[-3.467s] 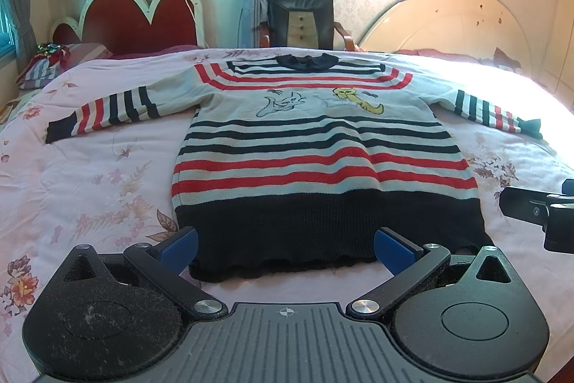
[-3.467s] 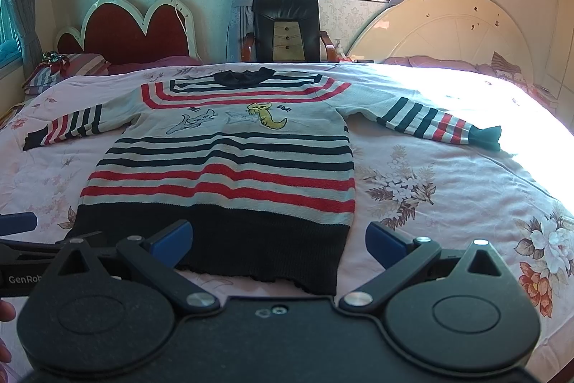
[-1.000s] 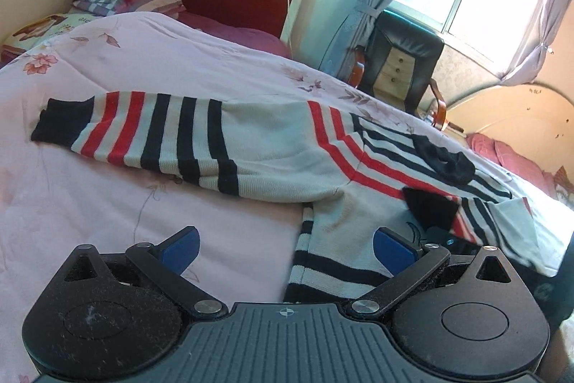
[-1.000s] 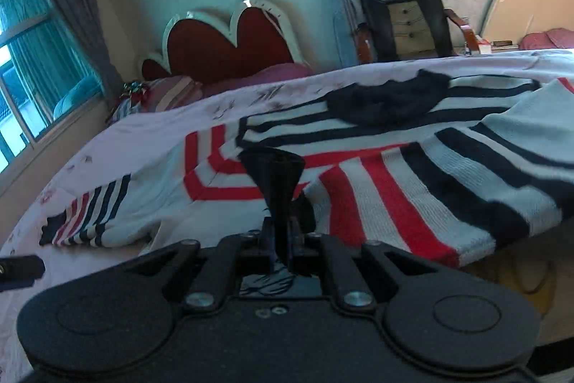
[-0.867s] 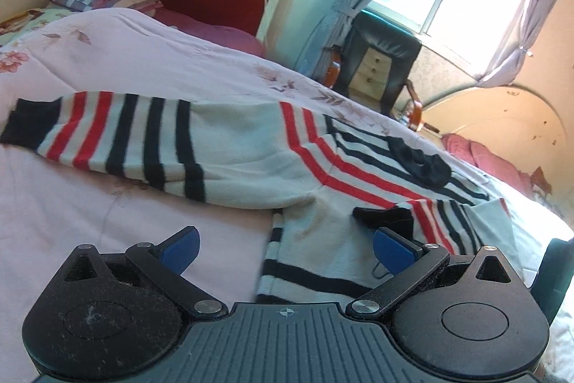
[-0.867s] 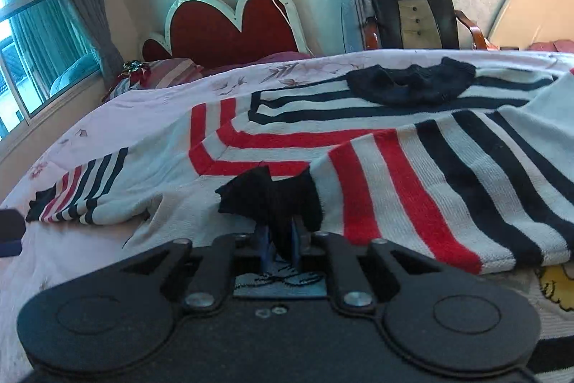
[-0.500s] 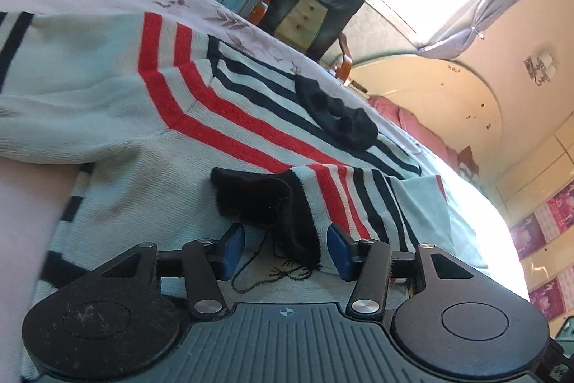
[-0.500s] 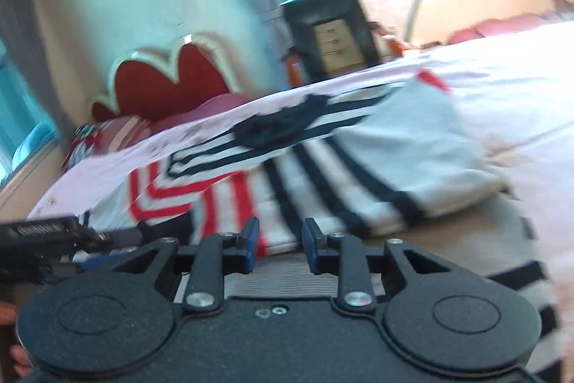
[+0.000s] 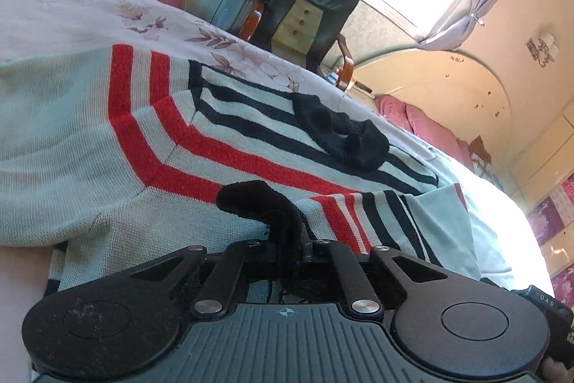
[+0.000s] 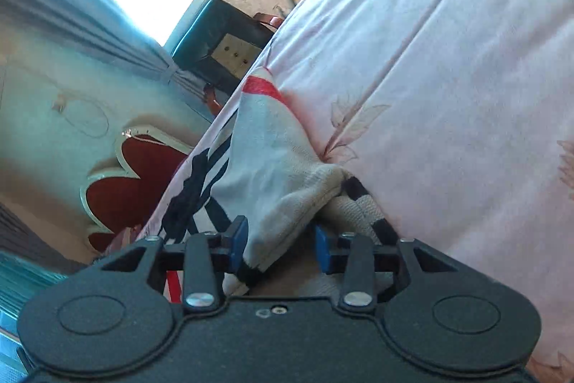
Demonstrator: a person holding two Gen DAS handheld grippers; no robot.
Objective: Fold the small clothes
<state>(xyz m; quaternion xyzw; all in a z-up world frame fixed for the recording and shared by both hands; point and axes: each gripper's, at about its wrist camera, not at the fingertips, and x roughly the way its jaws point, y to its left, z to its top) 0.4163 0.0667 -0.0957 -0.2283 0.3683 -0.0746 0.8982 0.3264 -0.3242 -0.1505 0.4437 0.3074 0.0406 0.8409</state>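
Observation:
A grey knit sweater [image 9: 71, 139] with red and black stripes and a black collar [image 9: 340, 135] lies on the bed. Its right sleeve is folded across the chest. My left gripper [image 9: 290, 241] is shut on the sleeve's black cuff [image 9: 265, 203], low over the chest. In the right wrist view my right gripper [image 10: 278, 248] is open, its blue pads [image 10: 236, 246] on either side of the grey fold [image 10: 280, 182] at the sweater's right shoulder edge. The cloth lies between the jaws, not pinched.
The pink floral bedspread [image 10: 448, 78] spreads to the right of the sweater. A red scalloped headboard [image 10: 122, 178], a black chair [image 9: 312, 9] with small drawers, curtains and a window stand behind the bed. A cream curved board [image 9: 448, 85] stands at the far right.
My left gripper closed on the sleeve cuff that my right gripper had carried over and let go. My right gripper opened and moved right to the fold at the shoulder edge.

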